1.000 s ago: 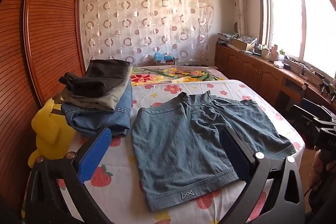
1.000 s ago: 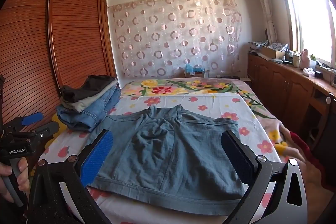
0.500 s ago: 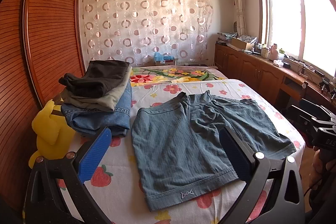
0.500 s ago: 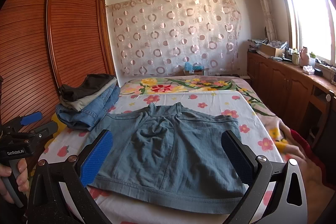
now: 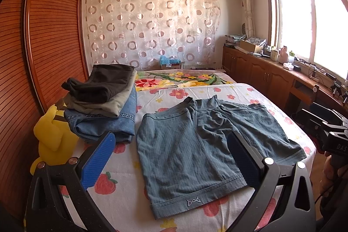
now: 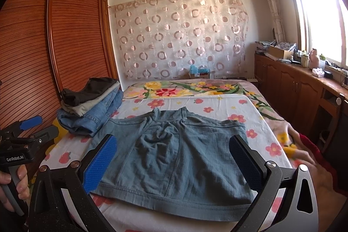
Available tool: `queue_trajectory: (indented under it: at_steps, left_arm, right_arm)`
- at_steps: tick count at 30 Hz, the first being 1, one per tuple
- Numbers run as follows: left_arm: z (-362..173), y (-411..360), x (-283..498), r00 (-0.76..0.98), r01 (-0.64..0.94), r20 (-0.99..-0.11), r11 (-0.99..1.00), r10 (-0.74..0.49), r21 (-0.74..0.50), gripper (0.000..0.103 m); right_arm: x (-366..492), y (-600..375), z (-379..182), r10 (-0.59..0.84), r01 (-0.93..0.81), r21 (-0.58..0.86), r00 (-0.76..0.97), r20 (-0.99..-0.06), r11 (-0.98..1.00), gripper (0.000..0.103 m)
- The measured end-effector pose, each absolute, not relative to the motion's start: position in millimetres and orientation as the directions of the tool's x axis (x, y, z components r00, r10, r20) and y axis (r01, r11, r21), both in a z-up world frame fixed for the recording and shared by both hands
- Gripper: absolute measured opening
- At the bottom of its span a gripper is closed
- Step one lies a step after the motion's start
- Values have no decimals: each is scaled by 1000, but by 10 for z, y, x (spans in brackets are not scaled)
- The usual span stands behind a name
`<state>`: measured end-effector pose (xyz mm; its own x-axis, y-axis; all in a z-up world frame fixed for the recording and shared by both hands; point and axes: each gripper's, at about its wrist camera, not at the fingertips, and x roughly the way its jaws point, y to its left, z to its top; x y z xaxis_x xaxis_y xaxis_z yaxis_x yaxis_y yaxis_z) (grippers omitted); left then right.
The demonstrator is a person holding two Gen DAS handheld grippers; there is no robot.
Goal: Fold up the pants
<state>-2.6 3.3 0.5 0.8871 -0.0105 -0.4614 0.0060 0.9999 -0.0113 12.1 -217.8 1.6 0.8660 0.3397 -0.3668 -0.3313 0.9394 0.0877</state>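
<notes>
A pair of blue-grey shorts (image 5: 195, 145) lies spread flat on the flowered bed sheet (image 5: 121, 188), legs toward the near edge. It also shows in the right wrist view (image 6: 174, 158). My left gripper (image 5: 171, 158) is open and empty, held above the near left leg. My right gripper (image 6: 174, 160) is open and empty, held above the near hem. In the right wrist view the left gripper (image 6: 32, 129) shows at the far left in a hand. In the left wrist view the right gripper (image 5: 326, 125) shows at the far right.
A stack of folded clothes (image 5: 102, 105) sits at the bed's left side, with a yellow plush toy (image 5: 52, 140) beside it. A wooden wardrobe (image 5: 43, 47) stands left of the bed. A wooden cabinet (image 5: 271, 77) runs under the window on the right.
Both grippers have drifted very slightly. The shorts and the other things have not moved.
</notes>
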Motion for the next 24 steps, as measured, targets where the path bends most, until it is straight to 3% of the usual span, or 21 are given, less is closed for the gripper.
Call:
queue_trajectory:
  at_steps: [24]
  left_arm:
    - [3,24,-28,888,6,-459,1000,-9,-8,103]
  right_arm:
    - [106,-2173,21,339,-328,93,865,-370,940,103]
